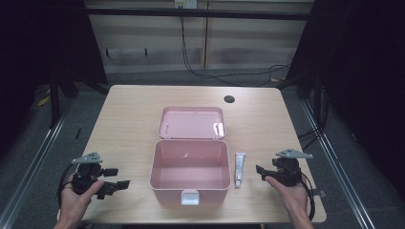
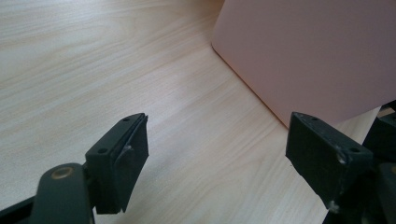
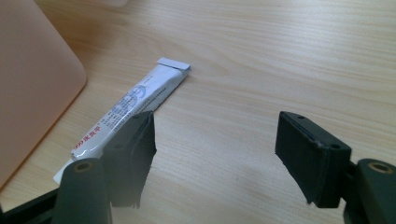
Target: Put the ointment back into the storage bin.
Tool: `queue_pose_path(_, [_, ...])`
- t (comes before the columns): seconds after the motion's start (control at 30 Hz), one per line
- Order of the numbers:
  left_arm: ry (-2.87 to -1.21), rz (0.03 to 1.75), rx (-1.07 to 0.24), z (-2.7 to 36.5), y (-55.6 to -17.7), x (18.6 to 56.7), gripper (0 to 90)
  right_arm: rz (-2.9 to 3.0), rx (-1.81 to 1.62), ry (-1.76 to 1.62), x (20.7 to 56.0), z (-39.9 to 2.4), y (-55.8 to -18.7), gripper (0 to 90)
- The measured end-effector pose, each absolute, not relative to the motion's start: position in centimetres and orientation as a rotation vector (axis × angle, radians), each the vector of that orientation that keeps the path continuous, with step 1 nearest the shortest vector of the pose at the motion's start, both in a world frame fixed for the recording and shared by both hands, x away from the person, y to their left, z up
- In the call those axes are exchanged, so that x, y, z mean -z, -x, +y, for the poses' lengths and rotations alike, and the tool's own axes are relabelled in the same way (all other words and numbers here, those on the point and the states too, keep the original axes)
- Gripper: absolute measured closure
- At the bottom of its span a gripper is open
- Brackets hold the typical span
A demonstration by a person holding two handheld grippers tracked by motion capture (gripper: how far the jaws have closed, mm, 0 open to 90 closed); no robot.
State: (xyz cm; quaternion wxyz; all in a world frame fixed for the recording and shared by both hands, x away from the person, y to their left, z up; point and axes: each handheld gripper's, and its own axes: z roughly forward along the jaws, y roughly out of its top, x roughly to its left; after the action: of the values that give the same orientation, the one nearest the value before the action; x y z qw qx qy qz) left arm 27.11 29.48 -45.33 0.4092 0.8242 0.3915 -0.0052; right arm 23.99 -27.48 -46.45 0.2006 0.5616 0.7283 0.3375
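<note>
**A:** Two grippers, both sitting low near the front edge of the table (image 1: 129, 105), one on each side of a pink box (image 1: 190, 177). Box lid (image 1: 192, 122) is flipped back flat behind it, and I can't see anything inside.

**B:** What's that white thing next to it?

**A:** Small white tube (image 1: 239, 169) with blue print, lying flat on the table just beside the box's right wall, not touching it as far as I can tell. Long axis runs front to back, flat crimped end pointing away from the person.

**B:** Is the right gripper (image 1: 265, 172) on it?

**A:** Nope. Its jaws are spread wide with only bare wood between them. From the right gripper view, the tube (image 3: 128, 109) is off to the side, its near end hidden behind one jaw.

**B:** And the left gripper (image 1: 114, 177)?

**A:** Same deal, released, nothing in it. Pointed at the box's left wall (image 2: 308, 56), close but apart.
</note>
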Motion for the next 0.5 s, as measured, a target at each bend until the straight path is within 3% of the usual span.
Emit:
queue_pose_path(0.17, [-2.079,0.981,0.011,29.4,-27.1,45.3,21.1,2.018,-0.947,-1.604,46.3,-27.7,-23.9,28.8])
queue_pose_path(0.5, [-2.08,0.982,0.011,29.5,-27.1,45.3,21.1,2.011,-0.961,-1.694,45.2,-27.5,-24.1,39.0])
